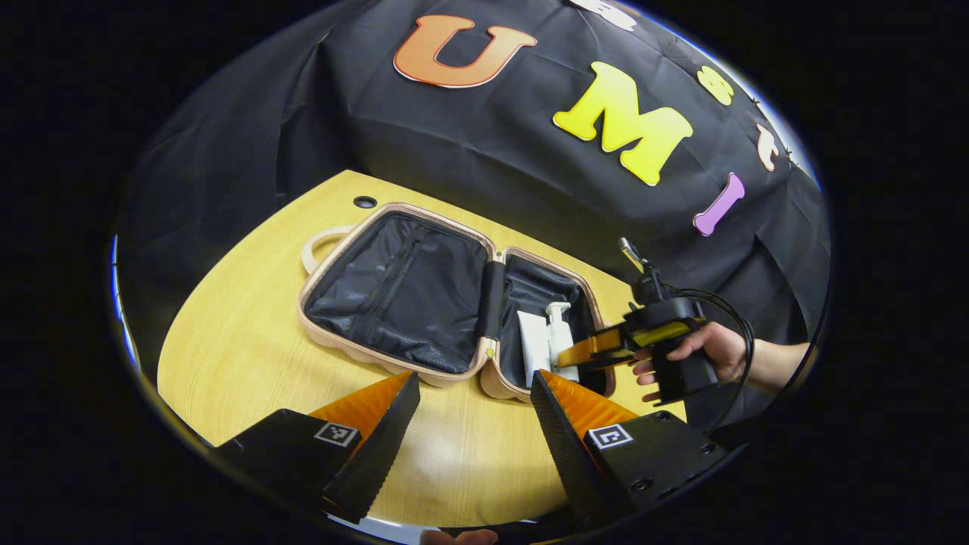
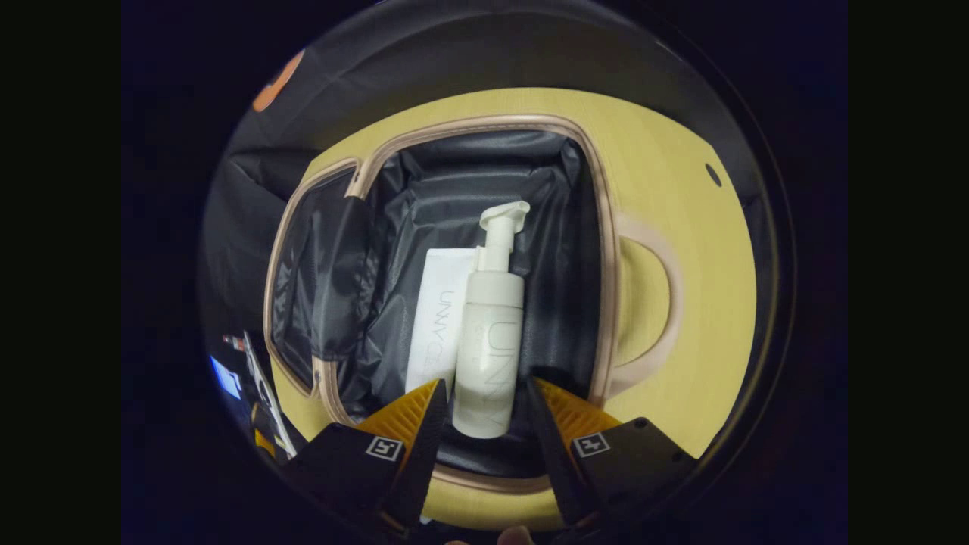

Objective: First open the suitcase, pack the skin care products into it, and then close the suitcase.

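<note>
The pink suitcase (image 1: pixel 318 333) lies open flat on the wooden table (image 1: pixel 250 356), its black-lined lid to the left. In the other half lie a white pump bottle (image 1: pixel 559 325) and a white tube (image 1: pixel 534 341), side by side. A hand holds my right gripper (image 1: pixel 568 362) over that half's near edge. In the right gripper view the pump bottle (image 2: pixel 488 333) and tube (image 2: pixel 439 310) rest on the lining inside the suitcase (image 2: pixel 602 250). My right gripper (image 2: pixel 484 384) stands open, one finger on each side of the bottle's base. My left gripper (image 1: pixel 473 386) is open over bare table in front of the suitcase.
The suitcase's carry handle (image 1: pixel 314 246) sticks out toward the back left, near a cable hole (image 1: pixel 365 202) in the table. Black cloth walls close in behind. The table's curved front edge runs just under my left gripper's fingers. Bare wood lies left of the suitcase.
</note>
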Available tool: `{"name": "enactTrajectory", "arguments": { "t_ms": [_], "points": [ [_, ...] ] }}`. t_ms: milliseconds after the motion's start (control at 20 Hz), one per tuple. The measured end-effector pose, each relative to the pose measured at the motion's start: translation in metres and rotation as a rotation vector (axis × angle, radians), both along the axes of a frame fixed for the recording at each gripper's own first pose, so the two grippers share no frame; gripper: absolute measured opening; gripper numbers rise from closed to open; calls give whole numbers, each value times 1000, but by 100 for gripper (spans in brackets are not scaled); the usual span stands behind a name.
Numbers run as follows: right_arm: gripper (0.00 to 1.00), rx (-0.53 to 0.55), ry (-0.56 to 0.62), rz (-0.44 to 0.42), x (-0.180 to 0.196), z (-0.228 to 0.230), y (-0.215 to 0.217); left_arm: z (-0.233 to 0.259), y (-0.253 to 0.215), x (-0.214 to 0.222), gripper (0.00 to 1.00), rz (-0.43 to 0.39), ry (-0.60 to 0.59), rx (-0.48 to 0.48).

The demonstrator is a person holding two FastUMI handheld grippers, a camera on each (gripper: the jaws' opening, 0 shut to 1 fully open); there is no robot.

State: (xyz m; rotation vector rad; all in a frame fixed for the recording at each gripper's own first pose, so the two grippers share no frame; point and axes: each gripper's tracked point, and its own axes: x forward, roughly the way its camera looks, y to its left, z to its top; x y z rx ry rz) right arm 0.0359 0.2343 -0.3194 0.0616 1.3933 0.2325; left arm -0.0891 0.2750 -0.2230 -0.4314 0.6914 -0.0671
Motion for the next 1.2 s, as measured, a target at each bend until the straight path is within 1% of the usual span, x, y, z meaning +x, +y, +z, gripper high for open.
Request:
{"name": "enactTrajectory", "arguments": {
  "t_ms": [50,100,150,200,250,300,400,500,550,600,700,800,850,900,950,1000,1050,1100,1150,1200],
  "points": [
    [64,2,-37,23,0,9,-3,2,14,3,95,25,-18,17],
    [63,7,-79,51,1,19,-6,5,30,7,95,50,-41,34],
    [69,17,-125,83,3,30,-8,11,47,14,94,73,-85,47],
    [66,45,-170,117,2,42,-8,20,65,21,95,96,-135,49],
    [69,88,-207,158,-1,54,-7,28,86,29,94,120,-190,35],
    [67,139,-233,198,-7,67,-6,32,103,37,95,130,-233,14],
    [69,207,-261,250,-21,90,-8,29,131,54,95,124,-296,-48],
    [69,239,-284,260,-30,100,-13,13,157,77,94,138,-319,-141],
    [69,236,-309,259,-28,102,-18,2,168,86,94,154,-325,-218],
    [65,238,-337,260,-27,105,-22,-12,177,96,94,189,-326,-311],
    [66,230,-358,238,-27,110,-31,-41,199,111,93,273,-294,-478],
    [66,233,-355,198,-31,115,-37,-64,214,122,93,315,-256,-605],
    [69,228,-358,187,-31,117,-40,-79,218,121,92,324,-213,-643],
    [69,219,-363,182,-33,118,-46,-97,219,126,100,340,-164,-661],
    [69,213,-368,180,-34,121,-49,-110,218,129,90,348,-123,-683],
    [66,205,-374,179,-36,123,-52,-114,215,132,89,348,-93,-709],
    [69,195,-382,178,-36,124,-54,-114,214,136,88,348,-97,-738],
    [69,184,-388,174,-37,126,-57,-112,214,143,75,355,-112,-765],
    [69,180,-389,167,-38,126,-57,-112,215,150,81,366,-122,-786],
    [66,181,-389,160,-41,128,-57,-114,215,155,79,374,-122,-810]
  ]
}}
